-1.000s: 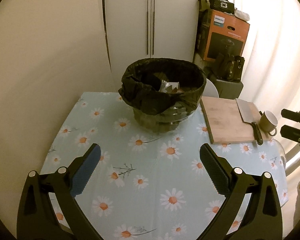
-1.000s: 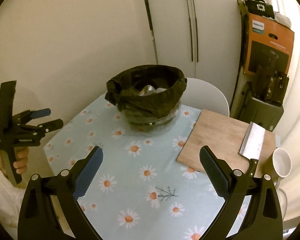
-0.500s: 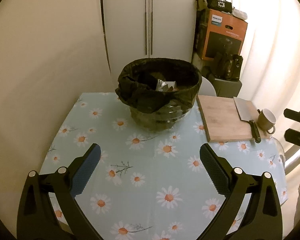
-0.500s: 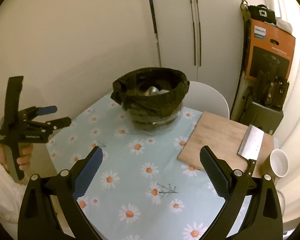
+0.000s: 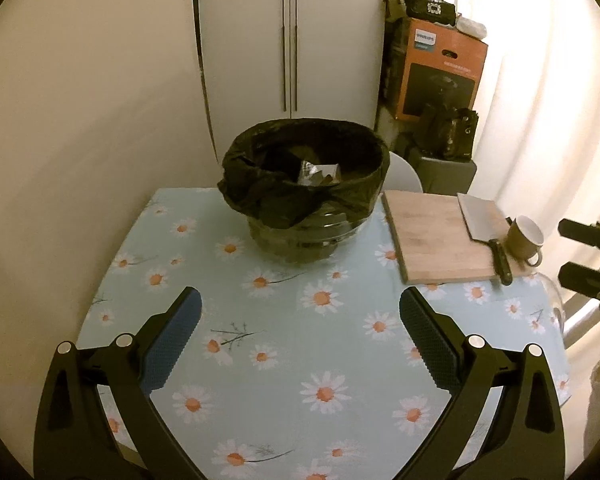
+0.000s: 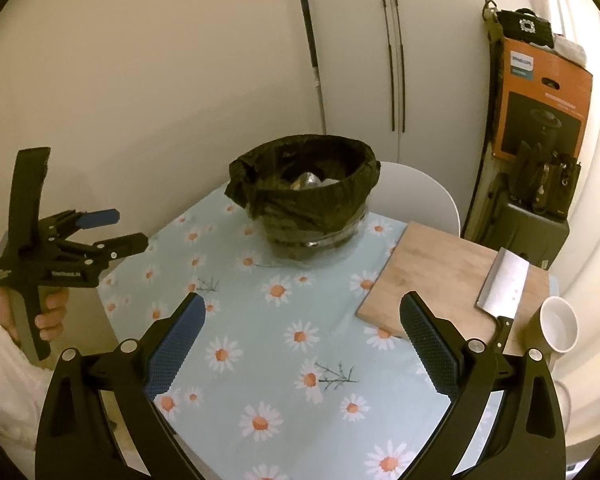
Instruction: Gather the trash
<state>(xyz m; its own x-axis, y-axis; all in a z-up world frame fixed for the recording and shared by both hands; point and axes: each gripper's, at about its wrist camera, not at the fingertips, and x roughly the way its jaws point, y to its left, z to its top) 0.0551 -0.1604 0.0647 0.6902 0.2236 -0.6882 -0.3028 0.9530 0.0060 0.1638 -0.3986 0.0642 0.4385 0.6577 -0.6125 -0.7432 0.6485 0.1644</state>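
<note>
A bin lined with a black bag stands at the far middle of the daisy tablecloth; it also shows in the right wrist view. Crumpled wrappers lie inside it. My left gripper is open and empty, held above the near part of the table; it also shows at the left of the right wrist view. My right gripper is open and empty above the table's near side; its fingers show at the right edge of the left wrist view.
A wooden cutting board with a cleaver lies right of the bin, and a mug stands beside it. A white chair is behind the table. An orange box and bags stand at the back right.
Both grippers have drawn back and up from the table, so the bin looks smaller and farther. Both stay open and empty.
</note>
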